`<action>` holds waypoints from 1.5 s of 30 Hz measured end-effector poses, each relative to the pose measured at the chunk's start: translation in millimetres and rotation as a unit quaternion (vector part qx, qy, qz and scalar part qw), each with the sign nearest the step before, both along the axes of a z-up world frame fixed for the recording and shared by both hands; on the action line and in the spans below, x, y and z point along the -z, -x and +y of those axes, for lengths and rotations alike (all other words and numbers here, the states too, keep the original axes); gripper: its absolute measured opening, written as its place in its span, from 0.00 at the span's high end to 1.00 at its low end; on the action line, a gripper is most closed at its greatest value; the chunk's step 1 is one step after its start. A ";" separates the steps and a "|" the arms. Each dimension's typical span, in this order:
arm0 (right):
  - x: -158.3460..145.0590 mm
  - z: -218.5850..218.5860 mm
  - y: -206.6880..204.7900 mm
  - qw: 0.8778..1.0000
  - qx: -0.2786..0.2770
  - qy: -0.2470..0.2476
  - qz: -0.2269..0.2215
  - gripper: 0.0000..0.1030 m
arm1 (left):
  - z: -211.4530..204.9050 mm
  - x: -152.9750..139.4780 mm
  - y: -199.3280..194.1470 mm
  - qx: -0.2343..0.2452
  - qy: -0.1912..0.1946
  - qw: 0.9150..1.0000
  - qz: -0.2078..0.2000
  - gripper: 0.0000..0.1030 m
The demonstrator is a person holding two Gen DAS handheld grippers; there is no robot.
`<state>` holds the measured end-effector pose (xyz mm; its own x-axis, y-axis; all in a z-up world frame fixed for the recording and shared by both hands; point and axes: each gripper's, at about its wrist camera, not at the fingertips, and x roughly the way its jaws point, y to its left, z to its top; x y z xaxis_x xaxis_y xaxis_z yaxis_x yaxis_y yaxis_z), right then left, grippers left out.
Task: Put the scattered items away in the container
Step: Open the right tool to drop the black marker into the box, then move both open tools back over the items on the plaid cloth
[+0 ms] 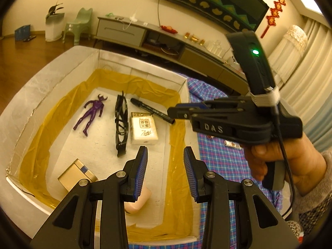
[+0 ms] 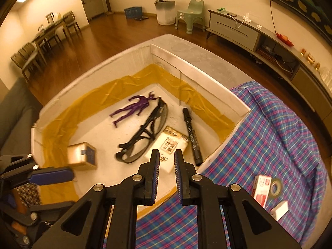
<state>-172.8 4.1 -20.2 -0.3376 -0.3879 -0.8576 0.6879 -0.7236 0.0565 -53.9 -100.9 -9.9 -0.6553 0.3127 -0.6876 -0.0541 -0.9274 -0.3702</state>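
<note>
A white foam box [image 1: 62, 66] [image 2: 186, 47] lined with yellow film holds a purple figure [image 1: 91, 112] [image 2: 132, 108], black glasses [image 1: 121, 122] [image 2: 143, 132], a black marker [image 1: 153, 111] [image 2: 192, 134], a white packet [image 1: 144, 129] [image 2: 170, 145], a gold box [image 1: 76, 174] [image 2: 83, 155] and a pink piece [image 1: 141, 199]. My left gripper [image 1: 166, 157] hovers open and empty over the box's near side. My right gripper [image 2: 167, 159] is empty above the box's edge, its jaws a narrow gap apart; from the left wrist view it [image 1: 176, 114] looks nearly closed.
A plaid cloth [image 2: 269, 134] [image 1: 224, 155] covers the table right of the box. On it lie a red-and-white box [image 2: 262, 188], a tape roll [image 2: 276, 186] and a small white box [image 2: 280, 209]. A small item [image 1: 232, 144] shows on the cloth. A TV cabinet [image 1: 145, 35] stands behind.
</note>
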 end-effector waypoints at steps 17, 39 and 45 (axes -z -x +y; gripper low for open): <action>-29.4 50.3 -78.3 0.987 -0.004 0.156 -0.031 0.84 | 39.5 -31.7 -32.2 0.005 0.068 0.997 0.033 0.63; 9.4 220.8 -82.4 0.965 0.135 0.224 -0.015 0.84 | 141.4 -4.0 -3.4 0.065 0.098 0.993 0.017 0.63; 37.6 287.8 -52.4 0.952 0.251 0.173 -0.009 0.72 | 164.9 12.5 20.5 0.069 0.083 0.994 0.000 0.60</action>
